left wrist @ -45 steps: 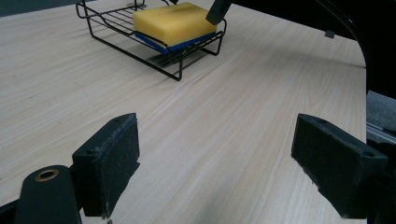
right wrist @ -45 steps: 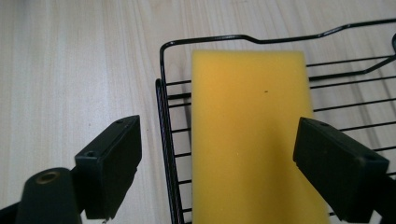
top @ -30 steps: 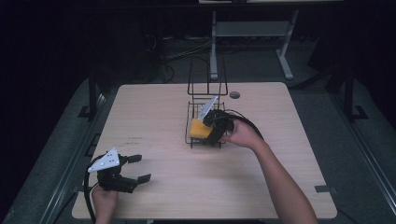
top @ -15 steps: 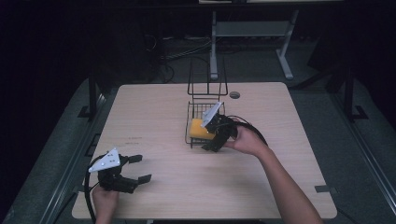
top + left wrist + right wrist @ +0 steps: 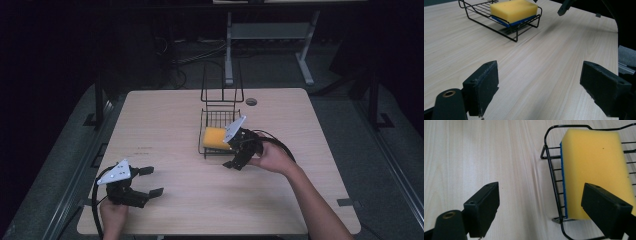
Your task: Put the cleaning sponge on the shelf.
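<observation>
Yellow sponge [image 5: 216, 138] with blue underside lying flat inside black wire rack [image 5: 220, 116], right gripper [image 5: 235, 159] just beside the rack's front corner, jaws spread, empty, left gripper [image 5: 146, 182] well apart from the rack, jaws wide, empty, wooden table [image 5: 300, 125] beneath

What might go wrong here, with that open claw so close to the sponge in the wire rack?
The right gripper hangs open beside the wire rack, one jaw over the sponge, the other over bare table. Closing there would likely pinch the rack's rim along with the sponge.

The rack looks light, so a nudge may slide or tip it.

The sponge fills one end of the rack, so a jaw may snag the wires.
</observation>
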Available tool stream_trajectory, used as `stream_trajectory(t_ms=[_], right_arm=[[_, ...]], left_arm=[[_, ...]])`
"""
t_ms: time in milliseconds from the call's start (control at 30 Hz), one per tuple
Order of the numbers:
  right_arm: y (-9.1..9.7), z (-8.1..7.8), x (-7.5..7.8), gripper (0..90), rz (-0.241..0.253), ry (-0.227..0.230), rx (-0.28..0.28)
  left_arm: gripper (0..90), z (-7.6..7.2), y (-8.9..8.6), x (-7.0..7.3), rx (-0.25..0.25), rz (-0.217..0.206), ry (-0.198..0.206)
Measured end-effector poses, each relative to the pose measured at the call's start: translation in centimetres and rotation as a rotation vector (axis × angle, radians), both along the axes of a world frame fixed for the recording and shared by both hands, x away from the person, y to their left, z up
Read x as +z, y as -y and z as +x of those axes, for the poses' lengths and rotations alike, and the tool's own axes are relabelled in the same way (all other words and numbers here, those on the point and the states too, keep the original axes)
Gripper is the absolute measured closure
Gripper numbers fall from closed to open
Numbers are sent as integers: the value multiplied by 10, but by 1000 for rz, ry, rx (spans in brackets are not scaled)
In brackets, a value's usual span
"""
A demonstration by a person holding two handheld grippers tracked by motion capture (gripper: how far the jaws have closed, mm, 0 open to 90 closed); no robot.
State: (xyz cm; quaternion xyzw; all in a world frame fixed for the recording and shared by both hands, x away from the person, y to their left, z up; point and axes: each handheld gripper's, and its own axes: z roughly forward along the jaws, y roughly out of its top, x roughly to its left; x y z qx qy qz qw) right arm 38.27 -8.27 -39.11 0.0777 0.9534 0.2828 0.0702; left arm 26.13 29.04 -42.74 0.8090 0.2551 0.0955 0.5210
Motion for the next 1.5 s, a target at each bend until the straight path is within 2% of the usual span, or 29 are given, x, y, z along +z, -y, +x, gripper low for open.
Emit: stream_trajectory(t_ms=[200,700,1500], right_arm=[[7,-4,0,148,1,2,-9],[30,-14,-10,149,-3,-25,-42],[52,-23,-24,149,-13,-51,-70]], left_arm=[[146,0,0,0,2,4,1],[146,0,1,-1,1,14,-2],[146,0,3,-1,-3,24,-5]])
